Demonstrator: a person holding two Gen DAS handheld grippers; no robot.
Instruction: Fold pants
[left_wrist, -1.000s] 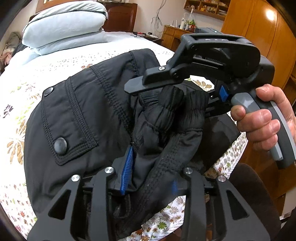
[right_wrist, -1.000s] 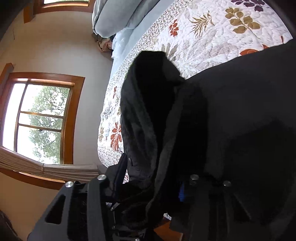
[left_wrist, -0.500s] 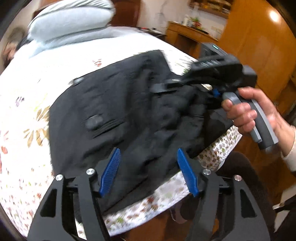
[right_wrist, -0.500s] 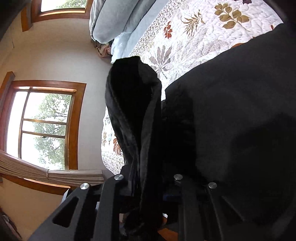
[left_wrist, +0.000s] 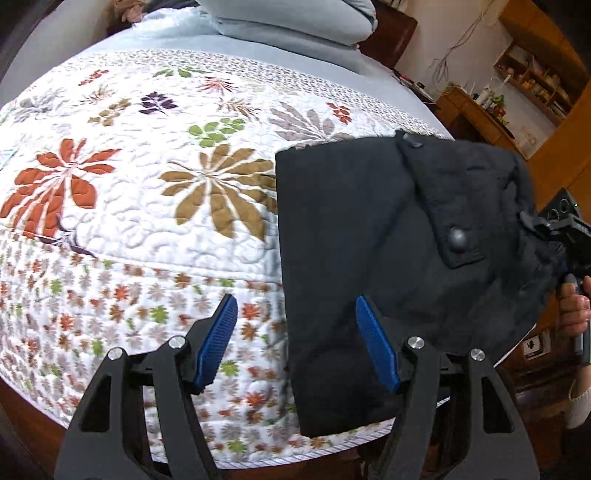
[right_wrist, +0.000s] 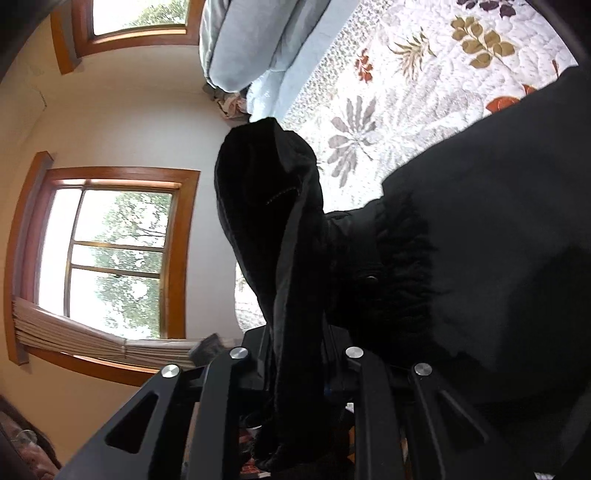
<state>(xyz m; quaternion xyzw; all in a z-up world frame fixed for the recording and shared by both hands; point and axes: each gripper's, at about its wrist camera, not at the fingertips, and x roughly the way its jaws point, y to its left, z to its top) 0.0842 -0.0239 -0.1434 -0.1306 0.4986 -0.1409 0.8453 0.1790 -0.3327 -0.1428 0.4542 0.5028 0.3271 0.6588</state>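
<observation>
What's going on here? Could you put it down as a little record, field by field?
Setting: bed with a floral quilt
Garment: black pants, lying folded near the bed's edge
Left gripper: open, holding nothing, above the pants' edge
Right gripper: shut on a bunch of the pants
Also there: light blue bedding stacked at the far end

The black pants (left_wrist: 388, 251) lie folded into a rough rectangle at the bed's near edge (a snap-buttoned pocket flap faces up), with one bunched end lifted off the quilt at the right side.
</observation>
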